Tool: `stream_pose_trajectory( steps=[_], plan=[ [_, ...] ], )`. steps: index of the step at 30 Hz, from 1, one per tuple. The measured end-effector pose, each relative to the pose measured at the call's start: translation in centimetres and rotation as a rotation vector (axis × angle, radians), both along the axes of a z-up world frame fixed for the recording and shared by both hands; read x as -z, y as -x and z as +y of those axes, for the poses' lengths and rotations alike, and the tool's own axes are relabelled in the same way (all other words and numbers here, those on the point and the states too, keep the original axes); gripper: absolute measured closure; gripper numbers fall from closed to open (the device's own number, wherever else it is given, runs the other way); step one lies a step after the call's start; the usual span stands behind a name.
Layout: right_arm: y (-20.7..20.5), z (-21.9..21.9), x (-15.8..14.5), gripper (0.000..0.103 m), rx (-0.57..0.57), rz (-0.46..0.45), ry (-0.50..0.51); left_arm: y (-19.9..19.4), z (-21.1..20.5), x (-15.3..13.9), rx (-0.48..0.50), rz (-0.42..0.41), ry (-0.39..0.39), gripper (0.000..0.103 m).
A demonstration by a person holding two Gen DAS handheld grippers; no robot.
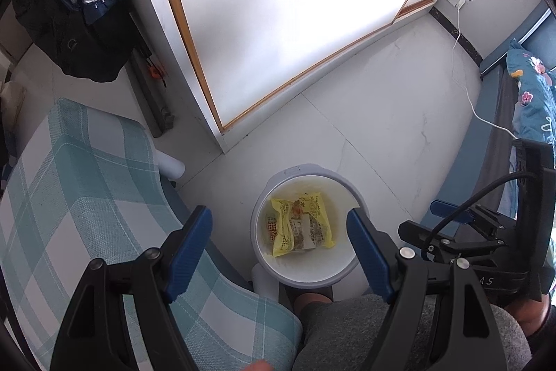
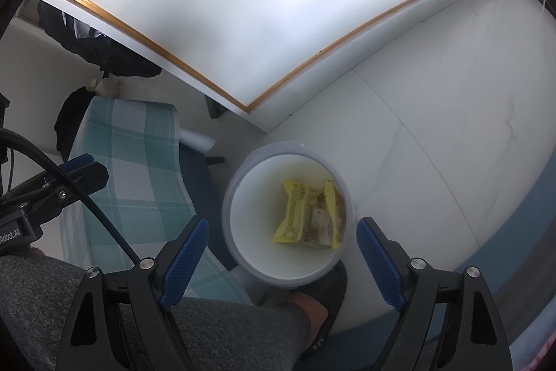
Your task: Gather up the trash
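A round white bin [image 1: 342,186] stands on the floor below me. A yellow snack wrapper [image 1: 302,225] lies at its bottom, with a small red-and-white packet [image 1: 271,227] beside it. My left gripper [image 1: 279,218] hovers above the bin, open and empty. The right gripper's body [image 1: 465,232] shows at the right of the left wrist view. In the right wrist view the same bin [image 2: 243,197] holds the yellow wrapper [image 2: 305,214]. My right gripper [image 2: 281,228] is open and empty above it. The left gripper's body [image 2: 52,186] shows at the left.
A chair with a teal plaid cushion [image 1: 87,183] stands left of the bin. A wood-trimmed white panel [image 1: 278,23] stands behind. A bed with a floral cover [image 1: 535,93] and a white cable [image 1: 462,75] are at the right. My grey-trousered leg [image 1: 347,329] is below.
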State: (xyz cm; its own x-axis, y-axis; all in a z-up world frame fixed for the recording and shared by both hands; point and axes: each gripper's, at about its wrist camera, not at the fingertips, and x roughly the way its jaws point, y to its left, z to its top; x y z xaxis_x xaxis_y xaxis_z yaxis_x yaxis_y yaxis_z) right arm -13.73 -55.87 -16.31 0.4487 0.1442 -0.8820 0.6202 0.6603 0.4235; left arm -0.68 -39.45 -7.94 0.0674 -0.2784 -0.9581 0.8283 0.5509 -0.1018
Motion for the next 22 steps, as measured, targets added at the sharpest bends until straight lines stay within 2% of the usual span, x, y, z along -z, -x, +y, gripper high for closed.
stream_pose_trajectory(
  steps=[22],
  plan=[
    [-0.01,0.24,0.30,0.016,0.001,0.004,-0.005,-0.37,-0.03,0.53,-0.020,0.029,-0.012,0.026]
  ],
)
